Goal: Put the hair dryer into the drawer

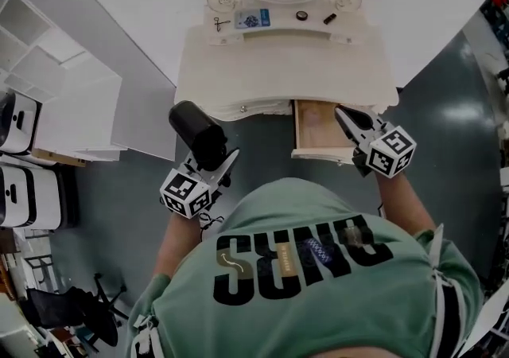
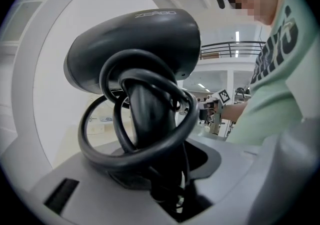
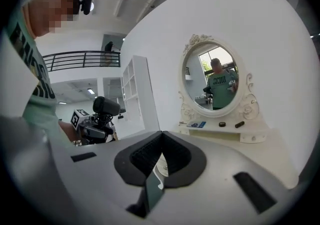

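A black hair dryer [image 1: 197, 132] with its cord looped round the handle is held upright in my left gripper [image 1: 211, 162], which is shut on the handle, left of the vanity's front. In the left gripper view the hair dryer [image 2: 135, 44] fills the frame and hides the fingertips. The wooden drawer [image 1: 303, 132] stands pulled out under the white vanity table [image 1: 286, 70]. My right gripper [image 1: 343, 115] hovers over the drawer's right side, jaws together and holding nothing. In the right gripper view the right gripper [image 3: 160, 136] points toward the vanity, with the hair dryer [image 3: 105, 105] at far left.
An oval mirror [image 3: 217, 79] tops the vanity. On its small shelf lie scissors [image 1: 220, 24], a blue card [image 1: 253, 20] and two small dark items. A white shelving unit [image 1: 71, 110] stands at left, with black chairs [image 1: 71, 309] on the grey floor.
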